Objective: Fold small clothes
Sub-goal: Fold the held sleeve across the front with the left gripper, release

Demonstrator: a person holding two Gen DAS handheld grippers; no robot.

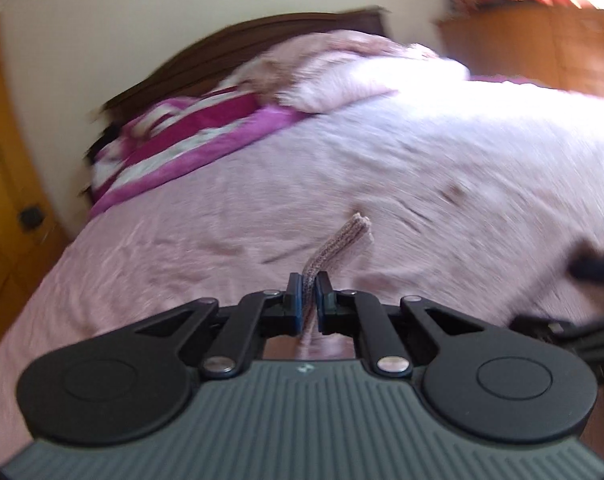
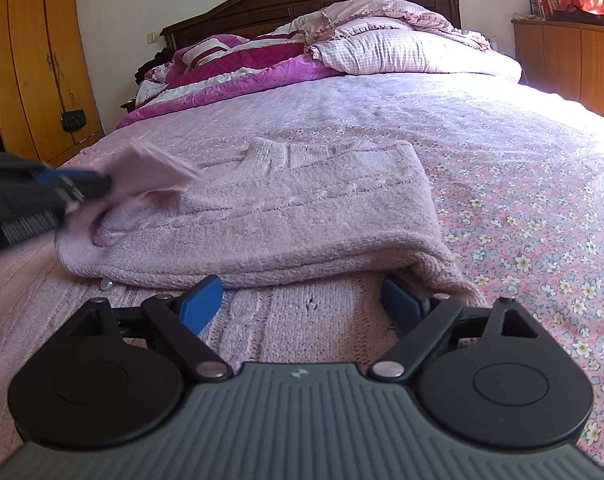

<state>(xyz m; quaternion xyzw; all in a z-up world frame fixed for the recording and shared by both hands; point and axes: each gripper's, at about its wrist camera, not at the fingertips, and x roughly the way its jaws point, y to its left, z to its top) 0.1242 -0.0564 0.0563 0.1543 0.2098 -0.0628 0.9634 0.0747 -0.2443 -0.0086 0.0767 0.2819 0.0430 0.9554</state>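
The left wrist view is smeared by motion blur: the bed (image 1: 261, 208) and pillows (image 1: 342, 72) lose all detail. In the right wrist view the left claw (image 2: 97, 186) is a blurred dark shape cut off by the left edge, hiding part of the pink sweater (image 2: 285, 208).

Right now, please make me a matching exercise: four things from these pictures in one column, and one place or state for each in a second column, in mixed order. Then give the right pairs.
Things:
1. left tool
2. right tool
3. pink sweater
4. checked pillow

Places or states:
A. lies folded on the bed cover
B. closed on knit fabric
C. at the head of the bed, near the dark headboard
D. open, its blue pads wide apart

Pairs: 1-B, 2-D, 3-A, 4-C
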